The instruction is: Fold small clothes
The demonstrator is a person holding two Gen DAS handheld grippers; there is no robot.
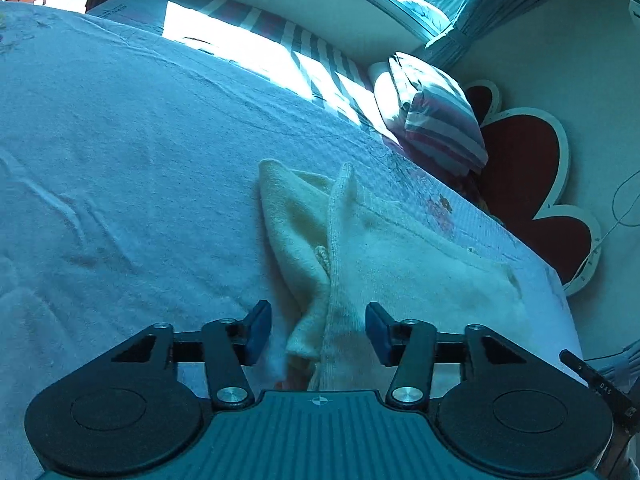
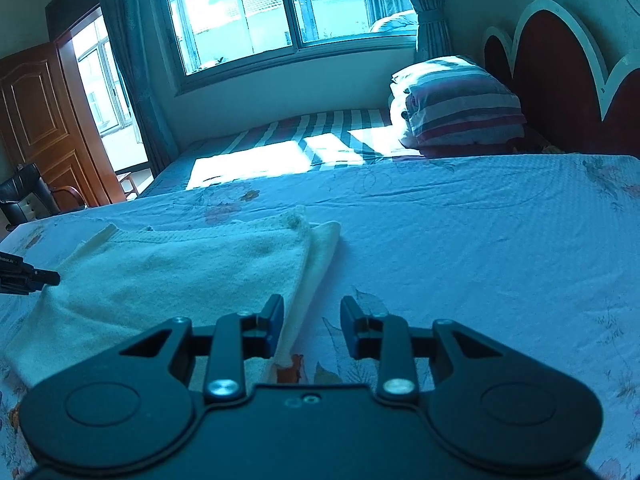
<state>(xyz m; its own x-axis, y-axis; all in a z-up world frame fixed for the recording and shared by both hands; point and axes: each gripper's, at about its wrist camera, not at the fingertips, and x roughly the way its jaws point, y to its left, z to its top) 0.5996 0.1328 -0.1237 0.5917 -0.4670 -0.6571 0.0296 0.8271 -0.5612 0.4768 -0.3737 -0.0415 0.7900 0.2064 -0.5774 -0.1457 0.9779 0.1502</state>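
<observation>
A small cream knitted garment (image 1: 400,264) lies partly folded on the pale flowered bedspread (image 1: 120,152). In the left wrist view its ribbed edge and a narrow end run between my fingers. My left gripper (image 1: 318,330) is open, its jaws on either side of that cloth end without closing on it. In the right wrist view the garment (image 2: 172,276) lies flat to the left. My right gripper (image 2: 312,328) is open and empty, its left finger (image 2: 274,320) at the garment's right edge. The left gripper's tip (image 2: 28,276) shows at the far left.
A striped pillow (image 2: 460,100) lies by the red and white headboard (image 2: 560,80). A striped sheet (image 2: 300,136) lies under the window (image 2: 260,12). A wooden door (image 2: 44,120) and a black chair (image 2: 28,196) stand at the left.
</observation>
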